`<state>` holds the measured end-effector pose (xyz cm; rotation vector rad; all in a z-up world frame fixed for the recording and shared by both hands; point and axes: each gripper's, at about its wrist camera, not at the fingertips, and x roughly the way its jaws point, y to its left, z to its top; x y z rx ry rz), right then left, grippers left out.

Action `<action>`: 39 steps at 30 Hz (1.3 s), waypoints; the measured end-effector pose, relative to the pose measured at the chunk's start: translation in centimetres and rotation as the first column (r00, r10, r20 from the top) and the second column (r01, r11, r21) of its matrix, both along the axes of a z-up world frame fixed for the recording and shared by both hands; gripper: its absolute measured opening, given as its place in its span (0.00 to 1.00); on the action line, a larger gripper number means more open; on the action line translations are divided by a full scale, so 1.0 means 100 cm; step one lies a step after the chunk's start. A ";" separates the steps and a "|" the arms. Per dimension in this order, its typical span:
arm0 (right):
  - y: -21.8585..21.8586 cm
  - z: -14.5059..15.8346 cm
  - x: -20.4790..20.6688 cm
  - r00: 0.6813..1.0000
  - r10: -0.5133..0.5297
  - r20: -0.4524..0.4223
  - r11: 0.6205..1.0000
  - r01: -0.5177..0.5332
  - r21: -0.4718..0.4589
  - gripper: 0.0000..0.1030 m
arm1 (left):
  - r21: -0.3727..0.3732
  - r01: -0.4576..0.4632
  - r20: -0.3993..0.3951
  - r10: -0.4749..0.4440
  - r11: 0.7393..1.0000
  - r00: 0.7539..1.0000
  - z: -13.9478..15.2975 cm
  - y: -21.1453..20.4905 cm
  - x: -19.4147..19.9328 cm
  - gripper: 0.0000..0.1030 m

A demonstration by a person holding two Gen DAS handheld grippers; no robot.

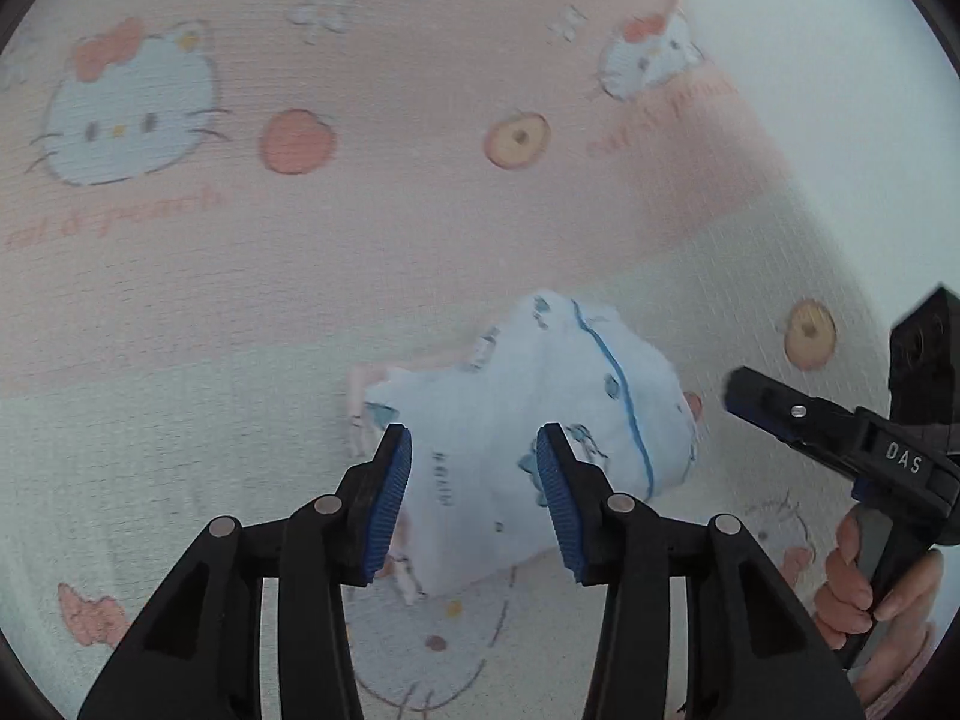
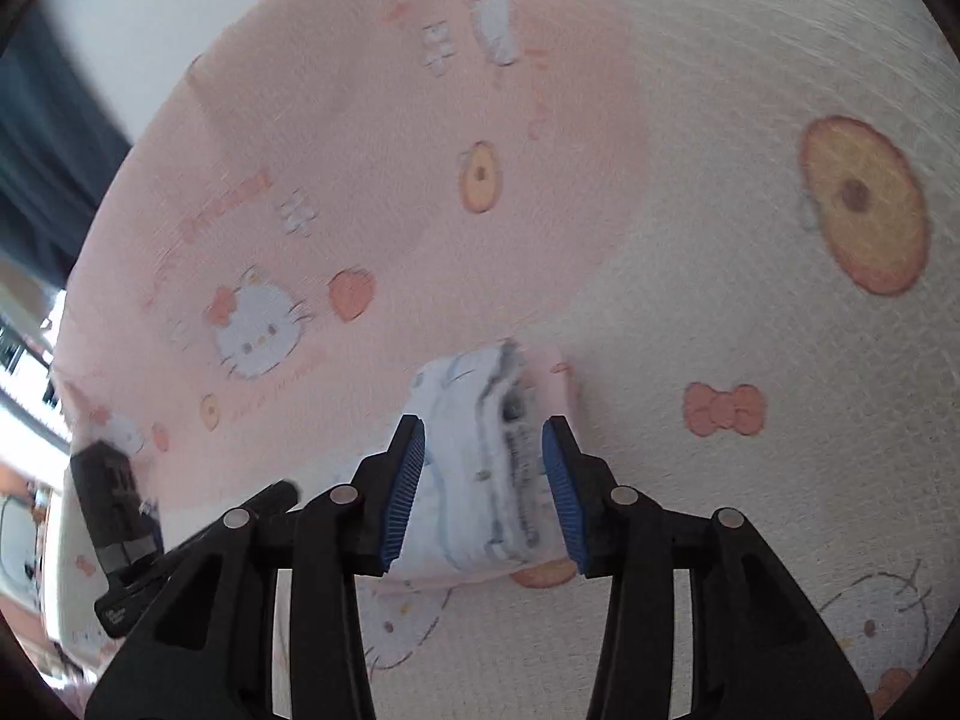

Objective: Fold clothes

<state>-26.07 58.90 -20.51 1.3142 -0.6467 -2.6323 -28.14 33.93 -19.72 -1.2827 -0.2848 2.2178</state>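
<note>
A small folded garment (image 1: 528, 396), pale blue-white with tiny blue prints and a blue seam line, lies on the pink and white cartoon-cat sheet (image 1: 300, 276). My left gripper (image 1: 474, 438) hovers over its near edge, blue pads apart, the cloth lying between and below them without being pinched. In the right wrist view the same garment (image 2: 468, 402) shows its stacked folded edges. My right gripper (image 2: 485, 426) straddles that end with its pads spread and a little clear of the cloth. The right gripper (image 1: 780, 414) also enters the left wrist view from the right, held by a hand (image 1: 852, 582).
The sheet (image 2: 690, 276) covers a bed, printed with cat faces, peaches and bows. Its far left edge drops off toward a dark curtain (image 2: 48, 138) and bright furniture. The left gripper's body (image 2: 120, 504) shows at lower left in the right wrist view.
</note>
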 end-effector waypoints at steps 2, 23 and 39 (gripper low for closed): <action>-0.025 -0.014 -0.009 0.994 0.069 0.080 0.990 -0.078 0.113 0.40 | -0.068 0.063 0.014 -0.063 0.996 0.998 -0.015 0.021 0.000 0.44; -0.139 0.038 0.037 0.996 0.075 0.040 0.971 -0.082 0.226 0.43 | -0.065 -0.223 -0.050 0.220 0.973 0.974 0.052 -0.193 0.055 0.56; -0.399 0.112 0.102 0.987 0.151 -0.053 0.896 -0.114 0.428 0.88 | -0.216 -0.534 -0.214 0.494 0.817 0.842 0.128 -0.404 0.108 0.59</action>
